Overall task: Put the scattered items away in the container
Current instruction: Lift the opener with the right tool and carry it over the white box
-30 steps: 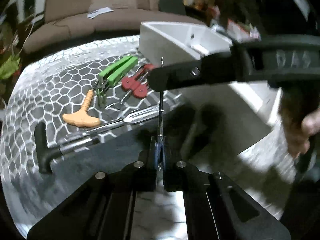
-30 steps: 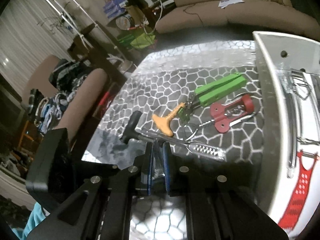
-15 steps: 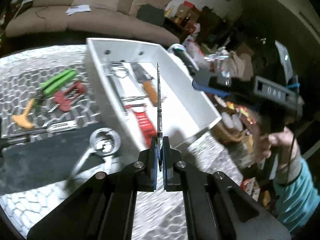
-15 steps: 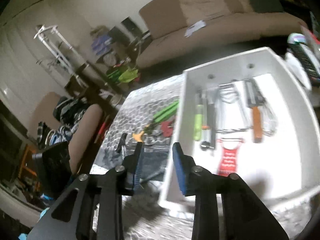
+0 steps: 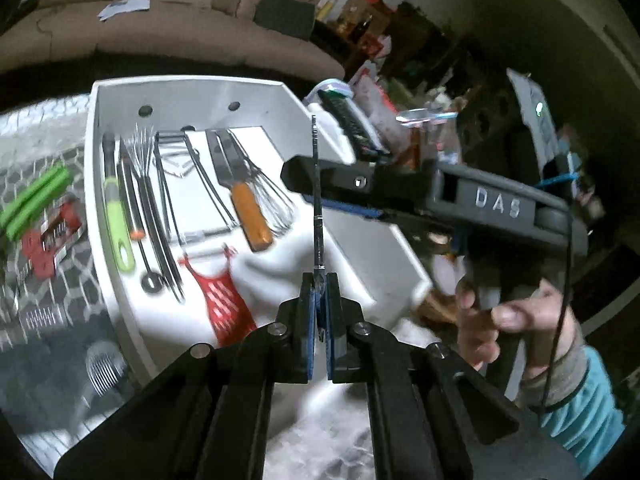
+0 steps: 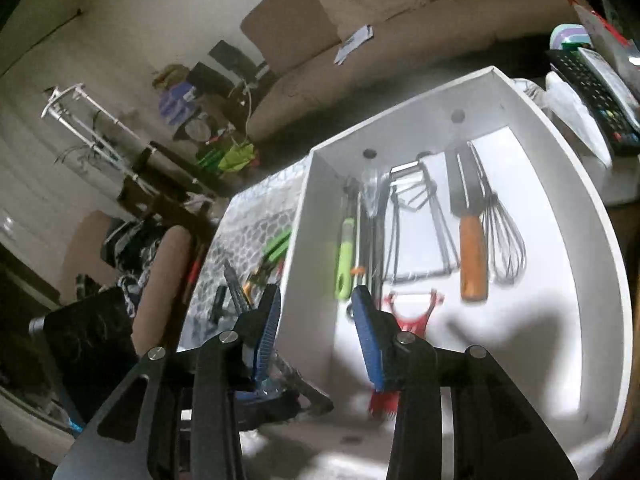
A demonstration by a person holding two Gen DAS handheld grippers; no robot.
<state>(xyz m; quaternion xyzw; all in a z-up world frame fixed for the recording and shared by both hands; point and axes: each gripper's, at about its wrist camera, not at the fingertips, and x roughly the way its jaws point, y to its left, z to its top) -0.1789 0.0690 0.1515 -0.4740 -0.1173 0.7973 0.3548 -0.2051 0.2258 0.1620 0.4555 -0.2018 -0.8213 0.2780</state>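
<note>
My left gripper [image 5: 319, 312] is shut on a thin metal utensil [image 5: 316, 200] that stands up edge-on from the jaws, held above the white container [image 5: 96, 184]. The container [image 6: 600, 240] holds several utensils: a green-handled tool [image 5: 114, 216], an orange-handled one [image 5: 250, 216], a whisk [image 6: 504, 240] and a red slotted piece [image 5: 222, 300]. My right gripper [image 6: 316, 320] is open and empty above the container's near-left corner. It also shows from the side in the left wrist view [image 5: 440, 196]. Green pliers [image 5: 32, 200] and a red corkscrew [image 5: 48, 236] lie on the mat left of the container.
The patterned mat [image 5: 40, 288] carries a round metal strainer [image 5: 104, 364] and other tools. A brown sofa [image 6: 400, 20] stands behind. Remotes and clutter [image 6: 592, 88] sit right of the container. A chair [image 6: 160, 264] is at the table's left.
Both grippers have swung from the mat to above the container. The left stays shut on the thin utensil. The right gripper has opened wider.
</note>
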